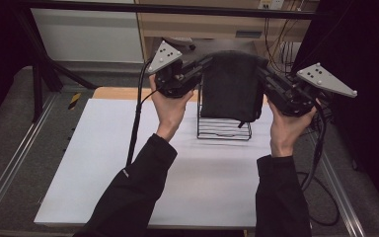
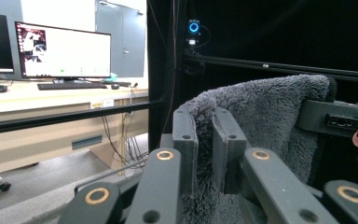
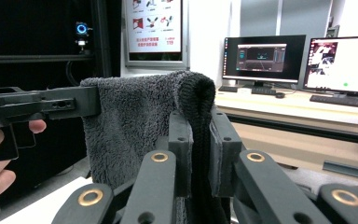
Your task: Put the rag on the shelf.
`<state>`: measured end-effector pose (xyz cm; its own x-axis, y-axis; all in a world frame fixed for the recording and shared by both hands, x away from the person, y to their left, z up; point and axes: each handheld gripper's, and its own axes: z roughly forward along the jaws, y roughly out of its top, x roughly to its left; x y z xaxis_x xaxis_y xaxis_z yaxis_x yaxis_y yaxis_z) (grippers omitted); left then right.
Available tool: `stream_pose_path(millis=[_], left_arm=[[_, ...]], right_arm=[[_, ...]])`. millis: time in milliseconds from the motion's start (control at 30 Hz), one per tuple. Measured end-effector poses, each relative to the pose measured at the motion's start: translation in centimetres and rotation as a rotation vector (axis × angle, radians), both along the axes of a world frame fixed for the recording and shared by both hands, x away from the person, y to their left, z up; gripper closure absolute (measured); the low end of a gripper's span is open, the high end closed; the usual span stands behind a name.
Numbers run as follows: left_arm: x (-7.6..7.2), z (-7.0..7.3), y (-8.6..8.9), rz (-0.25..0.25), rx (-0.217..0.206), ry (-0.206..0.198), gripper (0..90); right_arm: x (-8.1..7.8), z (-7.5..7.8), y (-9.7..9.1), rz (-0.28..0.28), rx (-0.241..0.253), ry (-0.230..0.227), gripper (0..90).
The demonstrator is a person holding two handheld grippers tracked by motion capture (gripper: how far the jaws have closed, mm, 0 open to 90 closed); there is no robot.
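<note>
Above the table's (image 1: pixel 128 163) far edge, a dark fluffy towel (image 1: pixel 231 84) is hanging spread between both grippers, draping down over a black wire rack (image 1: pixel 224 129) standing there. The left gripper (image 1: pixel 201 66) is pinching the towel's left top corner with jaws clenched on it, while the right gripper (image 1: pixel 262 71) is gripping the right top corner likewise.

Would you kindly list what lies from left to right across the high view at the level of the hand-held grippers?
Left hand-held gripper → dark grey fluffy towel draped over the black wire rack → right hand-held gripper.
</note>
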<state>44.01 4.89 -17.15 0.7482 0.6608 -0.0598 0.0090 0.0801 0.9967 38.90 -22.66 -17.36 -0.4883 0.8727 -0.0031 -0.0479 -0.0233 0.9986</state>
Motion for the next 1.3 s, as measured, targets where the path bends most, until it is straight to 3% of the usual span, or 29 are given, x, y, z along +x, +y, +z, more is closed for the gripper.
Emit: stream_pose_path(millis=[367, 833, 1167, 1300], left_arm=[[1.3, 2.2, -0.9, 0.009, -0.025, -0.009, 81.0], [2.6, 5.1, -1.8, 0.042, -0.004, -0.055, 80.9], [4.8, 6.2, -2.3, 0.08, 0.024, -0.072, 80.8], [5.6, 6.1, -2.3, 0.081, -0.006, -0.058, 80.8]], right_arm=[[1.2, 2.3, -0.5, -0.023, 0.004, -0.028, 82.1], [3.1, 4.8, -1.0, -0.037, 0.011, -0.055, 82.1], [5.8, 5.7, -1.2, -0.043, 0.004, -0.071, 82.0], [7.0, 5.8, -1.3, -0.038, 0.005, -0.068, 82.0]])
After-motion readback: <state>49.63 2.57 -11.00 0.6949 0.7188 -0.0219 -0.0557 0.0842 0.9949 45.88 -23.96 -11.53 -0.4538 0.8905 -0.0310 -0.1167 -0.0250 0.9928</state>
